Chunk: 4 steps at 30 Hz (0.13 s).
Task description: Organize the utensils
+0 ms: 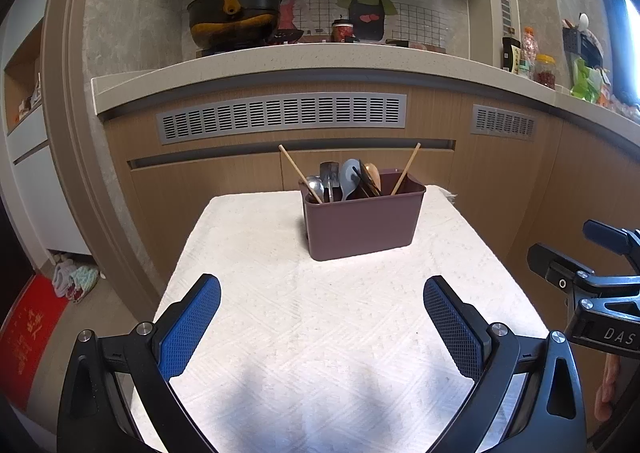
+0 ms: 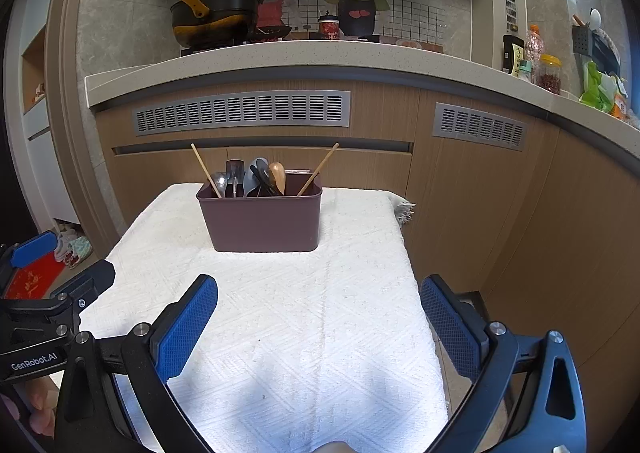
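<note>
Maroon utensil bin well beyond both grippers' wide-spread, empty fingers.

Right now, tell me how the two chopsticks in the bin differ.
The left chopstick leans left, its top past the brown bin's left end; the right chopstick leans right, toward the right end. The left chopstick stands among the spoons, just beside the metal spoon; the right chopstick stands alone in the bin's emptier right part. Both are thin, light wood, rising higher than the other utensils.
</note>
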Tool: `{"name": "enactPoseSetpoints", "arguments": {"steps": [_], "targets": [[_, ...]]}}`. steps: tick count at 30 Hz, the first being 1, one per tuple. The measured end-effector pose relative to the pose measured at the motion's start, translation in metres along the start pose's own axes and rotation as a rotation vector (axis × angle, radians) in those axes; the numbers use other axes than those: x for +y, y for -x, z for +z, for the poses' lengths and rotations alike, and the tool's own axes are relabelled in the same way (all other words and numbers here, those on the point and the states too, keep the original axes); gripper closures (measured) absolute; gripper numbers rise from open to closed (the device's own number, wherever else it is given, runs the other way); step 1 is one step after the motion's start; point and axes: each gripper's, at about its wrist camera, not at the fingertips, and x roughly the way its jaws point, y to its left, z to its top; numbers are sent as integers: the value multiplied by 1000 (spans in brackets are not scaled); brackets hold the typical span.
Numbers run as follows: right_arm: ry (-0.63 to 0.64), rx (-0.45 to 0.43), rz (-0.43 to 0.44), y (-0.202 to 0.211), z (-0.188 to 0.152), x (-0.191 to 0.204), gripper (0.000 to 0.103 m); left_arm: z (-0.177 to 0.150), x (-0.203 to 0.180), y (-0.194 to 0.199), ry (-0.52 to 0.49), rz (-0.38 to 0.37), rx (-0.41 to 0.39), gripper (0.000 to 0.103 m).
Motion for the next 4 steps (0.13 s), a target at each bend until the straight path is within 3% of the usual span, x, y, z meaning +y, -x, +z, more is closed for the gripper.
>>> {"name": "enactPoseSetpoints", "arguments": {"steps": [4], "targets": [[0, 1, 1, 0, 1, 0, 2, -2, 1, 1, -4, -5, -10, 0]]}}
